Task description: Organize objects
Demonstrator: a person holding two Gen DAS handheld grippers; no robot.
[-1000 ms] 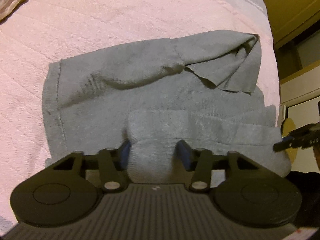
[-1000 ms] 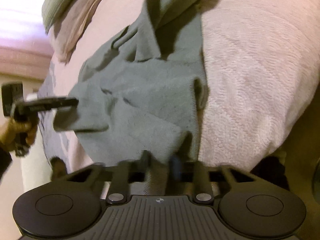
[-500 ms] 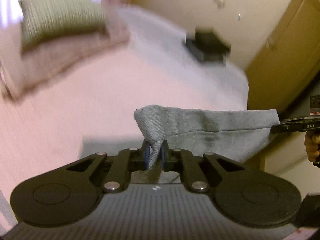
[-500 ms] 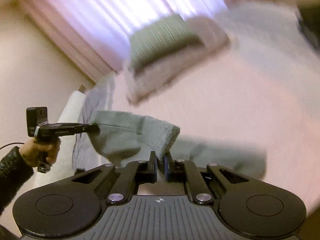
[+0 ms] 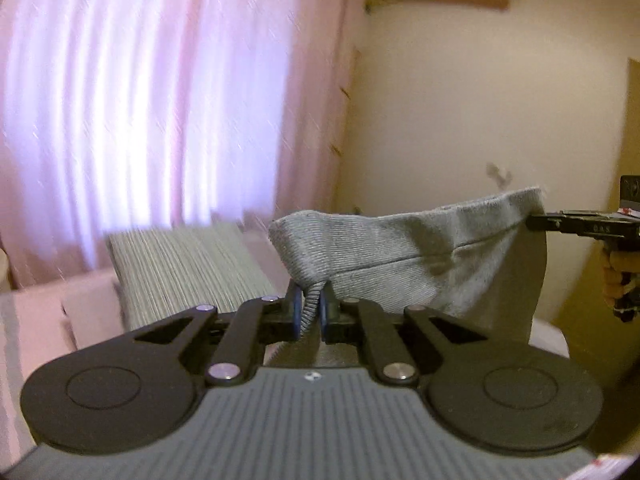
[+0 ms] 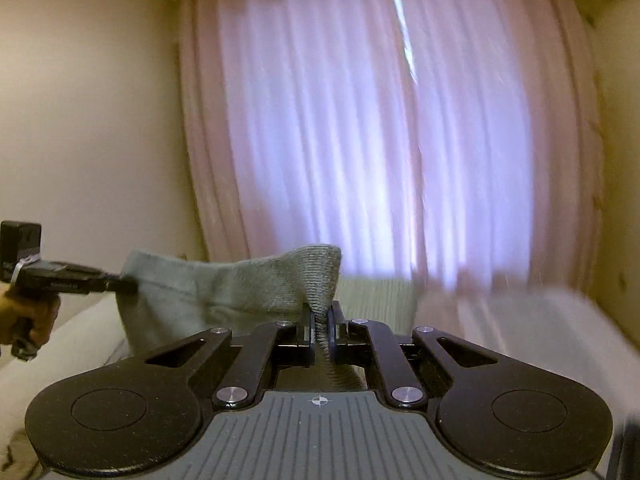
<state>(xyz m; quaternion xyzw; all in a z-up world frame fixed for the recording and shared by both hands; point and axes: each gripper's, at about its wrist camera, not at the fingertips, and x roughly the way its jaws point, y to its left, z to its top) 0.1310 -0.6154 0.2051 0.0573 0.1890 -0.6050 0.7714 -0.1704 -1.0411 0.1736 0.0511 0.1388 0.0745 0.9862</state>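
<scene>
Ribbed grey towel [image 5: 400, 248] — soft, sagging — stretched between left gripper [image 5: 308, 314] and right gripper [image 6: 319, 330], both clamped on its corners.

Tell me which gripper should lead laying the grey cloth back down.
Neither clearly: left gripper and right gripper each pinch a top corner of the grey cloth, stretched level between them. Probably lower both together.

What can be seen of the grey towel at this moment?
The grey towel looks like ribbed terry cloth with a stitched hem. It is held up in the air, stretched between two pinched corners: the left hand-held gripper is shut on one, the right hand-held gripper on the other. Its top edge sags slightly between them and the rest hangs down. A striped cushion and pink curtain lie behind.
</scene>
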